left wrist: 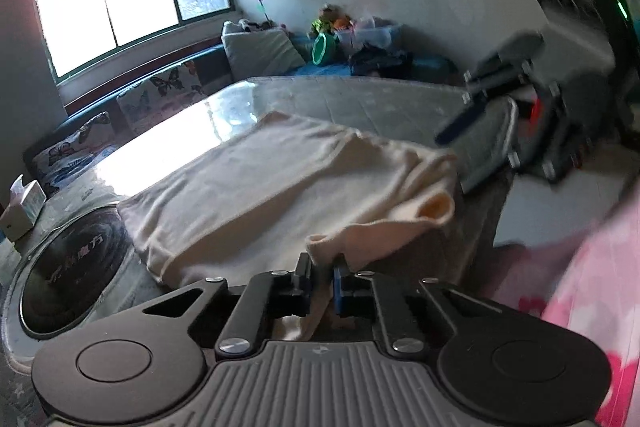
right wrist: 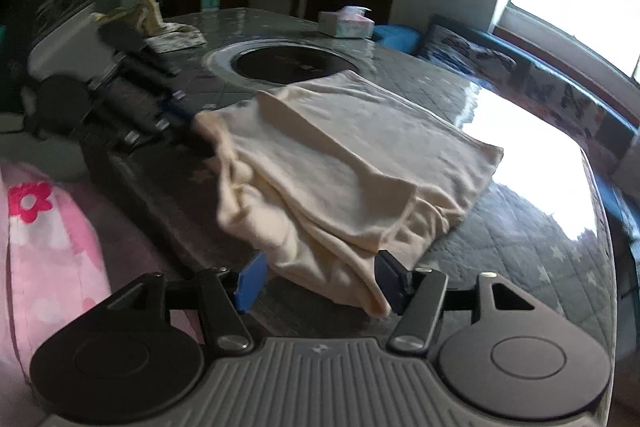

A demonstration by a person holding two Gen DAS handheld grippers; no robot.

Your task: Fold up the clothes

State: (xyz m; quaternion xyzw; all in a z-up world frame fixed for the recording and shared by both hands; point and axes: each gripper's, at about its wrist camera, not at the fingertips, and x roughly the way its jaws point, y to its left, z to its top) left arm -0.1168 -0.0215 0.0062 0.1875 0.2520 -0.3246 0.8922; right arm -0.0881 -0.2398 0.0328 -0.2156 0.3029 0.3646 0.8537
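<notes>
A cream garment [left wrist: 256,183] lies partly folded on the quilted grey table [left wrist: 360,99]. In the left wrist view, my left gripper [left wrist: 322,275] is shut on a near corner of the garment, and cloth hangs down between its blue pads. My right gripper [left wrist: 456,155] shows blurred at the garment's right end. In the right wrist view, the garment [right wrist: 344,163] lies in layered folds, and my right gripper [right wrist: 320,281] stands open with the garment's near edge between its fingers, lying against the right pad [right wrist: 390,281]. My left gripper [right wrist: 186,115] sits at the garment's far left corner.
A round black inset [right wrist: 296,67] sits in the table [right wrist: 520,219] beyond the garment. A tissue box [right wrist: 346,23] and a yellowish heap of cloth [right wrist: 152,23] lie further back. Pink floral fabric [right wrist: 44,227] is at the near table edge. A sofa with butterfly cushions [left wrist: 160,95] runs under the window.
</notes>
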